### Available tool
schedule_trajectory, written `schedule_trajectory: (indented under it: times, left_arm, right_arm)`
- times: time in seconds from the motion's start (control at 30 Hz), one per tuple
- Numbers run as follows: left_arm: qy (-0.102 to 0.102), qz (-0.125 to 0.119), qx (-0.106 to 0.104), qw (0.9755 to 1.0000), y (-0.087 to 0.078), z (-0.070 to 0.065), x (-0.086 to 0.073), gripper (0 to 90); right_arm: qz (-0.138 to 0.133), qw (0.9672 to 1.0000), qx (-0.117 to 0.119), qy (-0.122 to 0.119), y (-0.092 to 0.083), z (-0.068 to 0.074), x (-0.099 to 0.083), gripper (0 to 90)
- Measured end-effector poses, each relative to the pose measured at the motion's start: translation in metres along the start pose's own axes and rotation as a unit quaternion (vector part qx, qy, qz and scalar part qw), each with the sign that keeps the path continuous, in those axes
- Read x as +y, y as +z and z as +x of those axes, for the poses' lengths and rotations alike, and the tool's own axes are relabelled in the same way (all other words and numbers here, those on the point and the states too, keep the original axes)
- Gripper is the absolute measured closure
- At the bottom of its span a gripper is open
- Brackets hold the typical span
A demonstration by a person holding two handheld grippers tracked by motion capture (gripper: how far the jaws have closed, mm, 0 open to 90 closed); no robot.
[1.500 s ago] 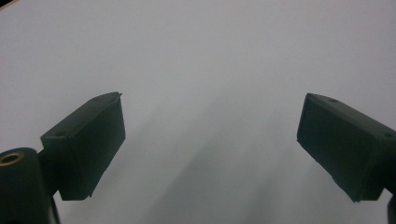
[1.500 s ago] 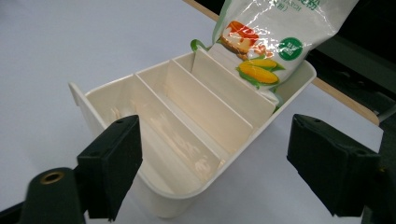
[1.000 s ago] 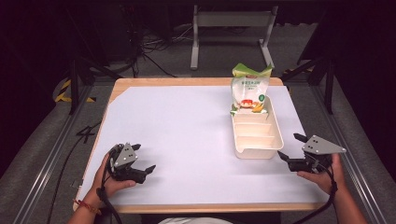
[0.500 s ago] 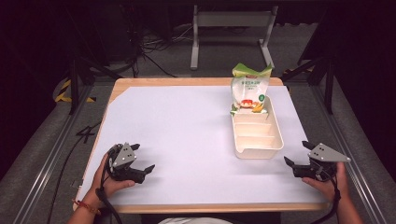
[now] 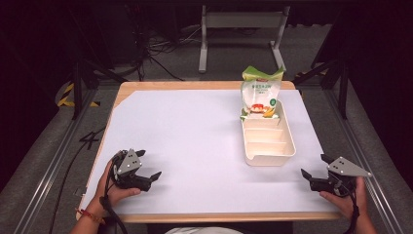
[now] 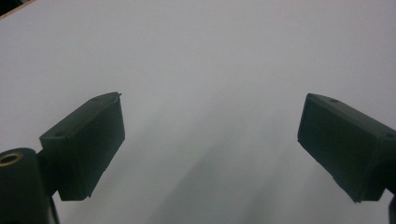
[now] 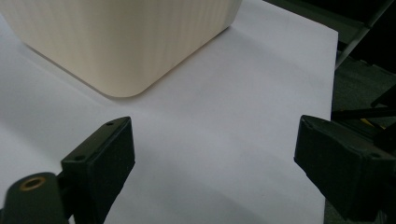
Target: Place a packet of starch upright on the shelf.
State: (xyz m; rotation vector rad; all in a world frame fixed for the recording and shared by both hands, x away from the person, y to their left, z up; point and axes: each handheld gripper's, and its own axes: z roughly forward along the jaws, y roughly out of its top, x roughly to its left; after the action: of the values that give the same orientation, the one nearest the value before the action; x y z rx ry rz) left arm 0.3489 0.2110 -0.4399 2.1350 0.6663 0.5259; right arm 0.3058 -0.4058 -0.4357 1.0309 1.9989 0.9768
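Table [image 5: 185,122]: a white sheet covers the wooden top, with bare white between the two hands.
Left gripper [image 5: 148,169]: held low at the near left corner, jaws spread wide apart with nothing but white sheet between them.
Right gripper [image 5: 315,169]: held at the near right edge, jaws wide apart and holding nothing, pointing left toward the tray.
Tray [image 5: 269,141]: a cream, divided tray, right of centre, its near compartments looking empty; its rounded corner [image 7: 121,46] looms just beyond the right gripper's jaws.
Snack bag [image 5: 260,95]: green and white, standing upright in the tray's far end.
Surroundings: dark floor, cables and a metal stand beyond the far edge.
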Motion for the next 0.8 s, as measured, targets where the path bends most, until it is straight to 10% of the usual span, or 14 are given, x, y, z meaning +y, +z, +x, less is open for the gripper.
schedule_trajectory:
  times: [0.8]
  left_arm:
    - [0.002, 0.003, 0.004, 1.0000, -0.001, -0.002, 0.000, 8.2]
  right_arm:
    - [-0.005, 0.9999, -0.002, -0.015, 0.002, 0.010, 0.001, 11.1]
